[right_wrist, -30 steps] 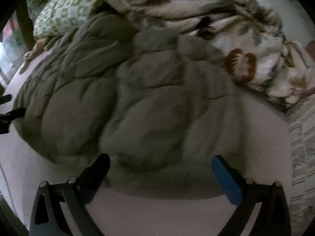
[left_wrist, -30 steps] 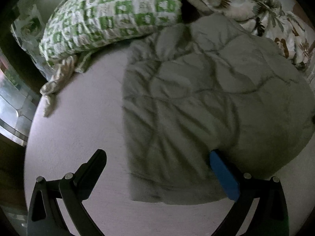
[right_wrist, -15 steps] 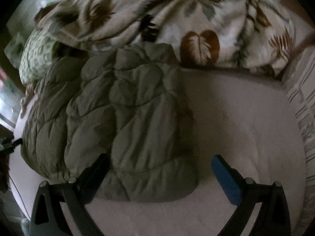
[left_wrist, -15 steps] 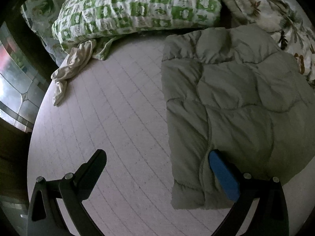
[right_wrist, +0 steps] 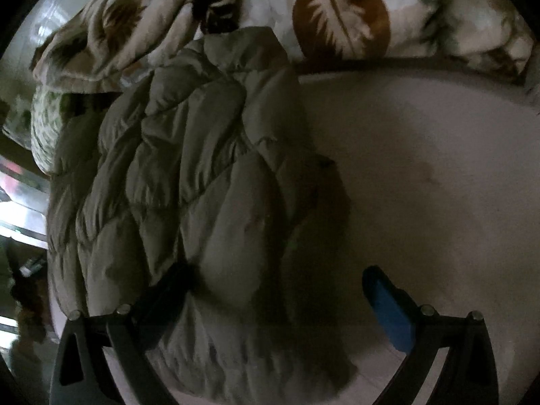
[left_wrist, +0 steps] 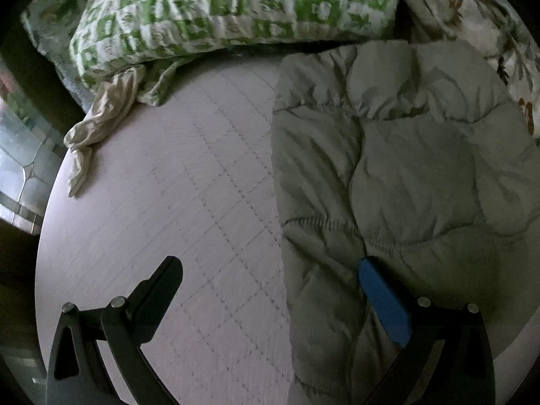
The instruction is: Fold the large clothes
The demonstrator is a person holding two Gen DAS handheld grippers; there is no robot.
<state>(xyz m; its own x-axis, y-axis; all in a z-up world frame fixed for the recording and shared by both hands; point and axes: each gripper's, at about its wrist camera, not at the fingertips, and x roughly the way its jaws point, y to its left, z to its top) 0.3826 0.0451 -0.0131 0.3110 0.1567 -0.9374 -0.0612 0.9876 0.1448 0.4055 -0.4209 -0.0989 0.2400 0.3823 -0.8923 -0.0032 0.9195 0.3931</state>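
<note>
The olive quilted puffer jacket (left_wrist: 398,182) lies folded on the pale quilted mattress (left_wrist: 189,202), puffy panels stitched in wavy seams, its left edge running in a clean straight line down the bed. From the right wrist camera the jacket (right_wrist: 202,202) shows as a thick, rumpled, layered bundle, darker in shade, with its near end bulging towards the camera. The left gripper (left_wrist: 270,283) hangs above the jacket's straight edge with its fingers spread wide, the black one over bare mattress and the blue one over the padding, pinching nothing. The right gripper (right_wrist: 276,287) is spread wide too, black finger over the jacket's near end, blue finger over open mattress (right_wrist: 422,168) to the jacket's right; whether that black finger touches the cloth, I cannot tell. The jacket's near end is cut off at the bottom of the left view, and collar and sleeves are not to be made out in the folds. The right view is dim and soft. Beyond the jacket sits a green-and-white checked pillow (left_wrist: 229,10), with a crumpled cream cloth (left_wrist: 101,118) trailing from under it, left of the jacket. A leaf-print blanket (right_wrist: 337,17) is heaped right against the jacket's far end, overlapping its top corner.
</note>
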